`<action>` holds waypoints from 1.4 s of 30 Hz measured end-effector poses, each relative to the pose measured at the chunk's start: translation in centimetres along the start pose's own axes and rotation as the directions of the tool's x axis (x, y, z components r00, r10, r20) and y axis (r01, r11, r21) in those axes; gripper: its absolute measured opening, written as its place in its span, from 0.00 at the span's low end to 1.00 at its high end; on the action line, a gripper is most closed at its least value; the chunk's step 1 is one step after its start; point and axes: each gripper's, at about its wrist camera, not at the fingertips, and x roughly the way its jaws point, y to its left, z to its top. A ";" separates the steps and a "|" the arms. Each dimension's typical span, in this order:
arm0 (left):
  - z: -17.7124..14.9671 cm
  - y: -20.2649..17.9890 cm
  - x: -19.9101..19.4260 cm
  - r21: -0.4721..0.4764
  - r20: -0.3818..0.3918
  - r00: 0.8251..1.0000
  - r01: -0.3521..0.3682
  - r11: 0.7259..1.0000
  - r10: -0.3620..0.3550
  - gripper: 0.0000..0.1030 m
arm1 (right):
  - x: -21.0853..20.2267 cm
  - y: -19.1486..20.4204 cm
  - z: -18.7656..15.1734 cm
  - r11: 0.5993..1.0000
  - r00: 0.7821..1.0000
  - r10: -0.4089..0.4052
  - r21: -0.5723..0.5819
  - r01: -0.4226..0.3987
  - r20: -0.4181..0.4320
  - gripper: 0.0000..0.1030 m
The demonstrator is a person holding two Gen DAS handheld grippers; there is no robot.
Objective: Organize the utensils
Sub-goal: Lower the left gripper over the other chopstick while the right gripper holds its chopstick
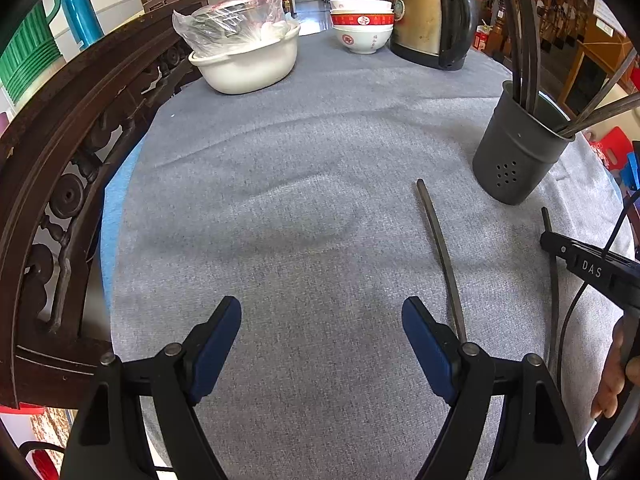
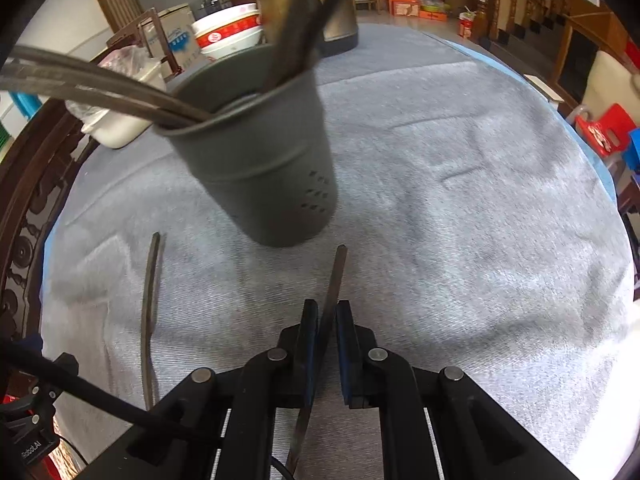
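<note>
Grey cloth (image 1: 320,140) covers the table, with a carved wooden chair back (image 1: 60,152) along its 9 o'clock edge and a white basin (image 1: 248,64), stacked bowls (image 1: 362,28) and a kettle (image 1: 432,16) at 12 o'clock.

**Gripper state.** The left gripper (image 1: 322,340) hangs over bare cloth with its jaws wide apart and nothing between them. The right gripper (image 2: 327,332) is nearly closed, its pads clamped on a dark chopstick (image 2: 336,276) that runs up between them toward 12 o'clock.

**Task items.** The dark utensil holder (image 2: 256,152) stands upright on the cloth, directly beyond the tip of the held chopstick, and already contains several chopsticks leaning out over its rim. A second chopstick (image 1: 440,252) lies flat on the cloth, well apart from the holder.

**Step in hand.** The step appears to be carrying the gripped chopstick to the holder. The next move probably calls for raising the tip above the rim, tilting the stick steeper, and lowering it into a gap between the sticks already inside before letting go. The loose chopstick remains to be collected afterwards.

**View differences.** The right wrist view alone shows the clamp on the chopstick and the holder's interior crowding. The left wrist view alone shows the right gripper from outside at 3 o'clock, the person's fingers (image 1: 612,380) on its handle, and the whole table layout.
</note>
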 end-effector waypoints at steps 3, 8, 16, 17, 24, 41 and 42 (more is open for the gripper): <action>0.0 -0.1 0.0 0.004 0.001 1.000 -0.001 1.000 0.001 0.80 | 0.1 -0.5 0.0 1.000 1.000 0.007 0.017 -0.007 -0.010 0.10; 0.1 -0.3 0.1 0.010 0.001 1.000 -0.002 1.000 0.002 0.80 | 0.1 -0.6 0.2 1.000 1.000 0.010 0.014 -0.010 -0.009 0.10; 1.4 -1.0 0.4 0.016 -0.020 0.999 0.051 0.999 -0.050 0.80 | 0.6 -0.3 0.2 0.999 0.999 0.037 0.029 -0.037 -0.016 0.11; 1.6 -1.2 0.5 0.017 -0.024 0.998 0.062 0.998 -0.062 0.80 | 0.6 -0.4 0.2 0.999 0.999 0.040 0.030 -0.039 -0.016 0.11; 2.8 -3.6 1.4 0.065 -0.050 0.994 0.100 0.993 -0.097 0.80 | 0.4 -0.7 0.0 0.998 0.999 0.052 0.024 -0.052 -0.009 0.12; 6.1 -6.2 6.1 0.062 -0.192 0.974 0.132 0.989 -0.118 0.80 | 0.0 -2.4 -0.9 0.992 0.994 0.110 0.064 -0.108 -0.028 0.10; 6.2 -6.4 6.3 0.056 -0.201 0.972 0.135 0.989 -0.121 0.80 | -0.1 -2.5 -1.0 0.992 0.993 0.112 0.064 -0.110 -0.028 0.10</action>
